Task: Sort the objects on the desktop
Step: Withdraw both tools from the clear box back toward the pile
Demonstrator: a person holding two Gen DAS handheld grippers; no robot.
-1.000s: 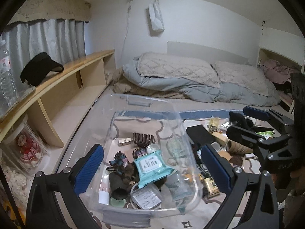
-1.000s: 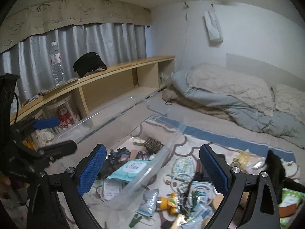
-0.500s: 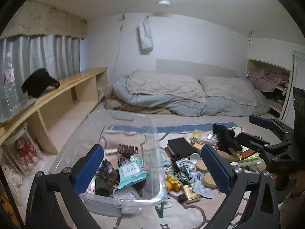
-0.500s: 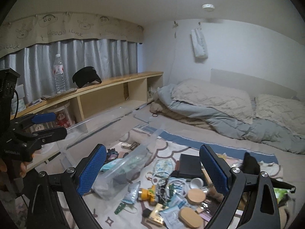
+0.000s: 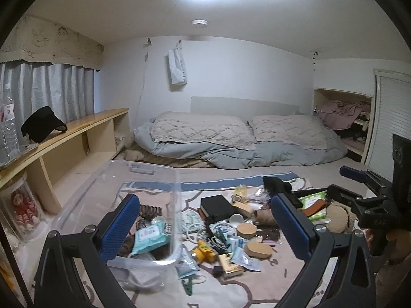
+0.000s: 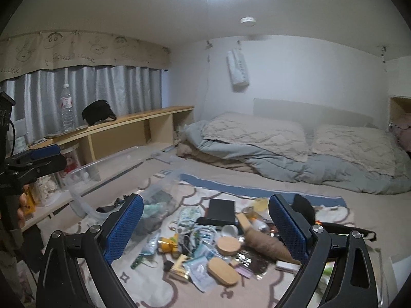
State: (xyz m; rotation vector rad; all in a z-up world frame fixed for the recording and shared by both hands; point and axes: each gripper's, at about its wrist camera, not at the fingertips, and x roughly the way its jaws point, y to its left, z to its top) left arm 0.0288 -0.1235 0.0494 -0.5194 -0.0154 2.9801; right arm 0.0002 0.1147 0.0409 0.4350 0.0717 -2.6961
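Both grippers hang above a patterned mat (image 5: 272,277) spread on the floor. The left gripper (image 5: 205,228) stands wide, its blue pads apart with nothing between them; the right gripper (image 6: 205,228) is wide too and carries nothing. In the left wrist view the right gripper shows at the right edge, and in the right wrist view the left one shows at the left edge.

A clear plastic bin (image 5: 143,169) sits on the left part of the mat. Its tall see-through walls rise close by the left gripper's left pad, and its near right corner lies just beside the loose heap. Left of the bin runs a low wooden shelf (image 5: 77,128) with a black visor cap (image 5: 41,125) and a water bottle (image 5: 9,125) on top. At the far side the bedding (image 5: 231,141) closes the mat off. Bare mat lies open near the cameras, under the grippers.

Inside the bin lie a teal wet-wipe pack (image 5: 150,236) and a dark hair claw (image 5: 149,209). The loose heap (image 6: 205,241) covers the middle of the mat: a black box (image 6: 222,210), two round cork lids (image 6: 227,246), a yellow toy (image 6: 168,243), white cable coils, a brown paper cone (image 6: 264,243) and a green clip (image 5: 187,286). A brown plush toy (image 5: 339,218) lies at the right, near the right gripper.
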